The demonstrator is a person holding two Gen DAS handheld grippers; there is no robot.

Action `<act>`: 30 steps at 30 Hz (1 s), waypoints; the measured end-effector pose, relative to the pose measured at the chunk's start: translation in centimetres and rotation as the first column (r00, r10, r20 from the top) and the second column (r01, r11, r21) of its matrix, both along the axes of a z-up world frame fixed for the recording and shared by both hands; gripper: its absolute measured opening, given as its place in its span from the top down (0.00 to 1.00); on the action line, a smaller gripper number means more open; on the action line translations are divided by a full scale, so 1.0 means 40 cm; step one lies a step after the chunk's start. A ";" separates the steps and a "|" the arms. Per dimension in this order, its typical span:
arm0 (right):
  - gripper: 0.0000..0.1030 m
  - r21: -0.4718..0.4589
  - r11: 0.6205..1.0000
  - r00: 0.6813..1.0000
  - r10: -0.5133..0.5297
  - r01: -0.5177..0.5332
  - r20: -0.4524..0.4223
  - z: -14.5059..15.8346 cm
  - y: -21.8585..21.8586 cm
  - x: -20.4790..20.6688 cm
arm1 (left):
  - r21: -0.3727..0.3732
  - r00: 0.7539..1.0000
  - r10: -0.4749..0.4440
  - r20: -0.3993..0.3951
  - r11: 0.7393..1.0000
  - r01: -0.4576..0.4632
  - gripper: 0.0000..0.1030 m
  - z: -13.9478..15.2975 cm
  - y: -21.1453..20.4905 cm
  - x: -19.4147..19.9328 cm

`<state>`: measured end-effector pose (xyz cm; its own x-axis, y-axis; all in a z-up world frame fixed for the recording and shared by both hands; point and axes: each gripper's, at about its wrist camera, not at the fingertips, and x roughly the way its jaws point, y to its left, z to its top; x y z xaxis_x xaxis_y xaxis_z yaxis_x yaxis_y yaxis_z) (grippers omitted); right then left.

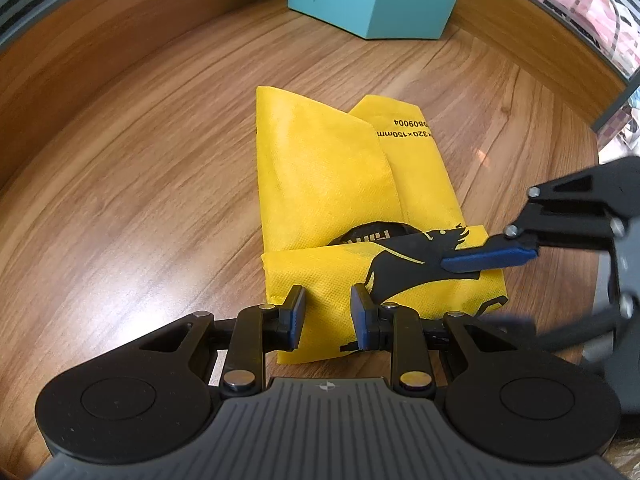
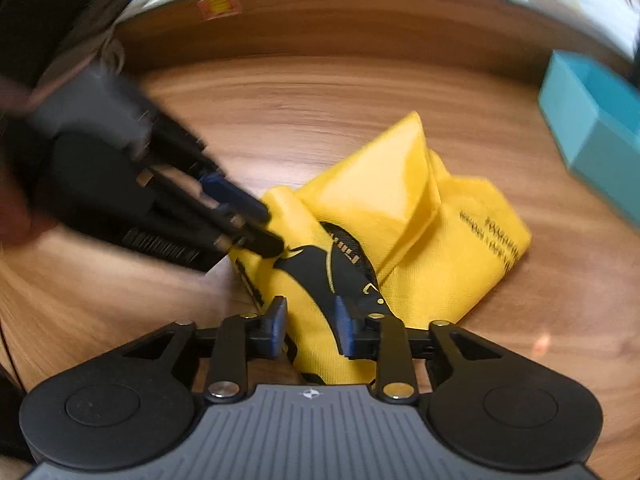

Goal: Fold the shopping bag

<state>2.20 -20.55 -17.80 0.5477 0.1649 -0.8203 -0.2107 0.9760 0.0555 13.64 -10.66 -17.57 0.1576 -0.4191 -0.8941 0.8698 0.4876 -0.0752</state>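
Observation:
A yellow non-woven shopping bag (image 1: pixel 328 176) with a black animal print lies folded on the wooden table (image 1: pixel 140 160), its near end turned up into a flap. My left gripper (image 1: pixel 328 314) stands over that flap near its left edge, jaws apart, with flat fabric showing between the pads. From the right, the right gripper's blue-padded finger (image 1: pixel 488 258) reaches over the flap's printed part. In the right wrist view the right gripper (image 2: pixel 312 324) is open astride the bag (image 2: pixel 400 208), and the left gripper's fingertips (image 2: pixel 266 236) touch the bag's left fold.
A teal open box (image 1: pixel 372 0) stands at the back of the table, at the right edge (image 2: pixel 596 136) in the right wrist view. Pink bags (image 1: pixel 580 0) lie beyond the table's curved rim. Bare wood surrounds the bag.

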 end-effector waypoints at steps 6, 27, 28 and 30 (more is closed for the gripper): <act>0.47 -0.214 0.970 0.992 0.124 -0.113 0.039 -0.022 0.077 -0.036 | 0.018 1.000 0.000 -0.030 1.000 0.001 0.72 0.002 -0.010 0.013; 0.36 -0.723 0.634 0.900 0.435 -0.275 0.039 -0.137 0.185 -0.066 | 0.050 0.999 -0.041 -0.033 0.998 0.042 0.72 -0.002 -0.030 0.030; 0.36 -0.728 0.628 0.896 0.442 -0.277 0.041 -0.138 0.190 -0.071 | 0.051 0.999 -0.039 -0.034 0.998 0.041 0.72 -0.002 -0.031 0.030; 0.36 -0.737 0.616 0.888 0.457 -0.278 0.046 -0.141 0.193 -0.075 | 0.050 0.999 -0.036 -0.036 0.998 0.038 0.72 -0.003 -0.032 0.032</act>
